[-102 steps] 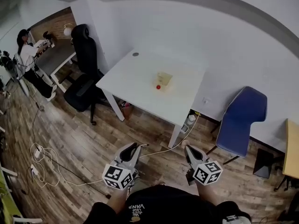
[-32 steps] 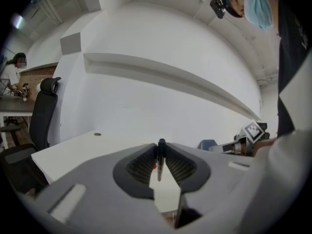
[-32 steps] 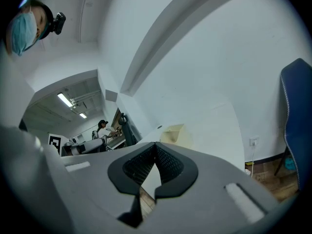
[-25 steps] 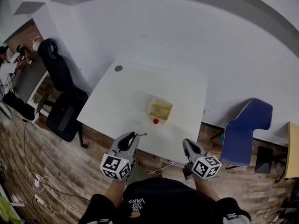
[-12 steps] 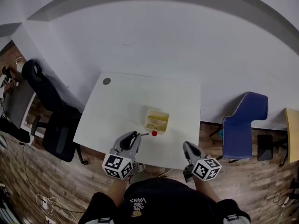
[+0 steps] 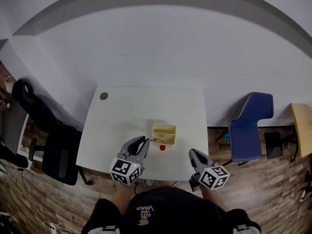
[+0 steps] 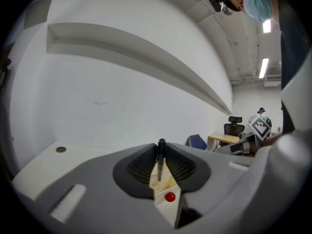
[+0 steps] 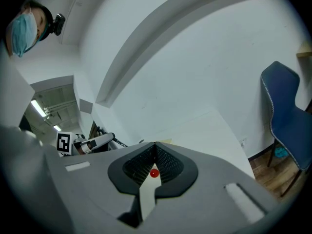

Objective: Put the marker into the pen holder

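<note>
On the white surface (image 6: pixel 122 113) we see the pen holder (image 6: pixel 164 130), a pale yellow open box, standing close to the near edge. A small red ball (image 6: pixel 162 147) lies just beside its near side. Our left hand-held gripper (image 6: pixel 146 142) sits just left of the holder. In the left gripper view its jaws are closed part-way onto the marker (image 7: pixel 160 161), a thin black one pinned upright between the ribbed pads, with the holder and ball lined up beyond it. From the head view the marker reaches toward the holder's near left rim; we cannot tell whether it touches. Our right hand-held gripper (image 6: pixel 192 153) hovers at the near edge, right of the ball. Its jaws are brought together with nothing gripped, and the ball shows beyond them. A grey disc (image 6: pixel 103 96) lies at the far left corner. A blue chair (image 6: pixel 249 126) stands to the right, a black chair (image 6: pixel 46 126) to the left.
</note>
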A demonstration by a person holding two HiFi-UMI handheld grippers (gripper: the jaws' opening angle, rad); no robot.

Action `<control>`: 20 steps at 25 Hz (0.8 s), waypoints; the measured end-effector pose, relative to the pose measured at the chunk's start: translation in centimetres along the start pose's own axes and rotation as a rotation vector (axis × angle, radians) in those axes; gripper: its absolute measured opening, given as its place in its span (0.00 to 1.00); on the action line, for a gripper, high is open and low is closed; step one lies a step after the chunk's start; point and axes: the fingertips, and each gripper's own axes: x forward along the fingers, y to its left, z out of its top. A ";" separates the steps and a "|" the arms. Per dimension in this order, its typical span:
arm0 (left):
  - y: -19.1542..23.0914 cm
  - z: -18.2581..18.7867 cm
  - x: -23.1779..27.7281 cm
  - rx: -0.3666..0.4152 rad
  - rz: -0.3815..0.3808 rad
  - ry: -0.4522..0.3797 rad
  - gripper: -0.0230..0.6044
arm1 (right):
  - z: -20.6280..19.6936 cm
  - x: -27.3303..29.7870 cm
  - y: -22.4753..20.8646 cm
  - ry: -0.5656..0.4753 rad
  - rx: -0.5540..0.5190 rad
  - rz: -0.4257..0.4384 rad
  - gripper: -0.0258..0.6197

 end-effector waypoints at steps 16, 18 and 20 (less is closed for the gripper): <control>0.4 -3.7 3.8 0.070 -0.114 0.119 0.22 | -0.7 -0.6 -0.1 -0.037 0.021 -0.110 0.04; 0.4 -4.2 4.0 0.073 -0.120 0.136 0.22 | -0.8 -0.7 -0.3 -0.042 0.025 -0.119 0.04; 0.5 -4.8 4.2 0.076 -0.124 0.153 0.22 | -0.9 -0.9 -0.4 -0.047 0.030 -0.128 0.04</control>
